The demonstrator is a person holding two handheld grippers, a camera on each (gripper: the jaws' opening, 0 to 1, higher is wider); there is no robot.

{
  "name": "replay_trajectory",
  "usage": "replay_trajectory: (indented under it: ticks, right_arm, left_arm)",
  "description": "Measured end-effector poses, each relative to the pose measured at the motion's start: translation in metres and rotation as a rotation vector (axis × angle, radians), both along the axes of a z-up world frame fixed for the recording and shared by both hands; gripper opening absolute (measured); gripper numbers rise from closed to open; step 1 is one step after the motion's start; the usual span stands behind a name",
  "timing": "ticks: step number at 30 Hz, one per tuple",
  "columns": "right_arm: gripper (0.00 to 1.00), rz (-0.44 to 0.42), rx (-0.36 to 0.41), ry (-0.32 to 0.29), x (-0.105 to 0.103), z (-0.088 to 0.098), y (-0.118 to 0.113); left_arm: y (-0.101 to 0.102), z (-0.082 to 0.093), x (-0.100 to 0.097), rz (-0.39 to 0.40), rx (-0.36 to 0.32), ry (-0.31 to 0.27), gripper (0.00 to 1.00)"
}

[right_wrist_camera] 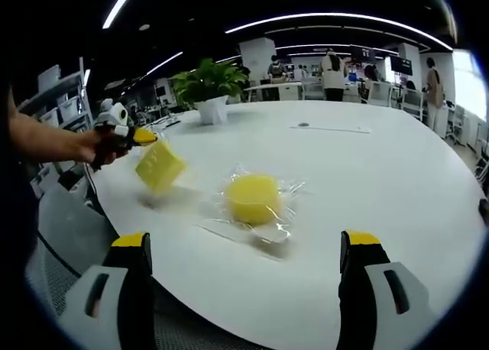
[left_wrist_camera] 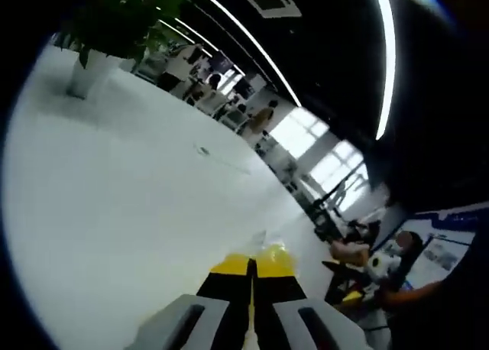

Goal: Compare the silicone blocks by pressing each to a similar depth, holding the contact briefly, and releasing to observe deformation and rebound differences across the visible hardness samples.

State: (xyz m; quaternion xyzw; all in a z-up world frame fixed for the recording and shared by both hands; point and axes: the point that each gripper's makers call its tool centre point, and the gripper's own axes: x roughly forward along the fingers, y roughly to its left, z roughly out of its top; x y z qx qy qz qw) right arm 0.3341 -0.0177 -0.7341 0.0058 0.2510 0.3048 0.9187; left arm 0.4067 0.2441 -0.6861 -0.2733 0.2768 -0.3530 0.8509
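A round yellow silicone block [right_wrist_camera: 254, 199] in crinkled clear wrap lies on the white table [right_wrist_camera: 382, 182], straight ahead of my right gripper [right_wrist_camera: 246, 241], whose jaws stand wide open short of it with nothing between them. At the table's left edge my left gripper [right_wrist_camera: 131, 137], held by a person's hand, is shut on a corner of a squarish yellow block [right_wrist_camera: 160, 165] that hangs tilted just above the table. In the left gripper view the jaws of my left gripper [left_wrist_camera: 250, 267] are pressed together, with a bit of that yellow block [left_wrist_camera: 273, 251] showing past the tips.
A potted plant [right_wrist_camera: 208, 86] in a white pot stands at the table's far side, also visible as the plant [left_wrist_camera: 99, 29]. A flat sheet [right_wrist_camera: 328, 127] lies further back. The person's arm [right_wrist_camera: 46, 140] reaches in from the left. Desks and people fill the background.
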Motion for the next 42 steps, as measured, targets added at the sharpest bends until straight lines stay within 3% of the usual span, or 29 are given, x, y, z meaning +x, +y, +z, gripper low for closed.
replay_trajectory:
  ticks: [7,20,29,34,37,42]
  right_arm:
    - [0.96,-0.004,0.004,-0.007,0.000,0.001,0.000]
    - [0.96,-0.003,-0.001,-0.011,0.000,0.002,-0.001]
    - [0.96,0.049,-0.030,-0.046,0.000,0.014,0.007]
    - [0.96,0.067,0.021,-0.092,0.018,0.047,0.006]
    - [0.96,0.147,0.103,-0.126,0.026,0.083,0.023]
    - [0.96,0.261,0.175,-0.175,0.033,0.128,0.045]
  left_arm:
    - [-0.004,0.019,-0.001,0.013,0.048,-0.078,0.00]
    - [-0.018,0.094,0.000,-0.031,0.051,-0.260,0.00]
    - [-0.023,0.133,-0.003,-0.067,0.046,-0.328,0.00]
    - [-0.027,0.148,-0.009,-0.104,0.052,-0.354,0.00]
    - [-0.030,0.161,-0.014,-0.120,0.026,-0.366,0.00]
    - [-0.036,0.179,-0.021,-0.136,-0.004,-0.385,0.00]
